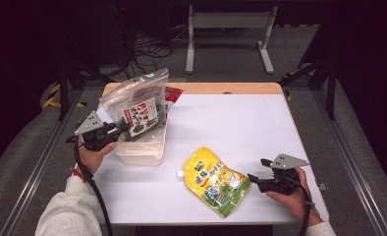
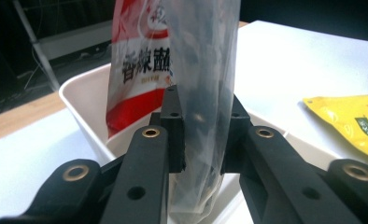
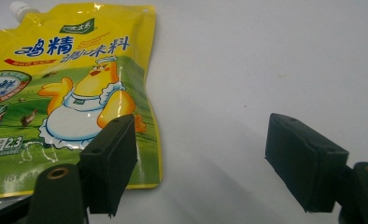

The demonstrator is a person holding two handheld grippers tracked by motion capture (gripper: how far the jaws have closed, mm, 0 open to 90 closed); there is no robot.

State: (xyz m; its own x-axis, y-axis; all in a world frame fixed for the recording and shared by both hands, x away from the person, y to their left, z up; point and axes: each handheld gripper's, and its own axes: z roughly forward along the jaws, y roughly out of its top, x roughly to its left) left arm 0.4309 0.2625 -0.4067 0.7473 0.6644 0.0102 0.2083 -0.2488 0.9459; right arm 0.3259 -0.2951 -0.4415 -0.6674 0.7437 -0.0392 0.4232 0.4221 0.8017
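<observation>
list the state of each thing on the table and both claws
clear snack bag: upright over the tub, clamped by the left claw
left claw: shut on the bag
red packet: standing in the tub
white tub: upright, open top
yellow spouted pouch: lying flat, free
right claw: open, empty, beside the pouch

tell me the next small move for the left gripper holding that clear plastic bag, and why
Probably lower it a little further and then let go. The left gripper is clamped on the clear plastic bag of dark contents, which stands over the white rectangular plastic bin beside a red and white packet already inside. The right gripper waits open by the yellow spouted pouch.
</observation>
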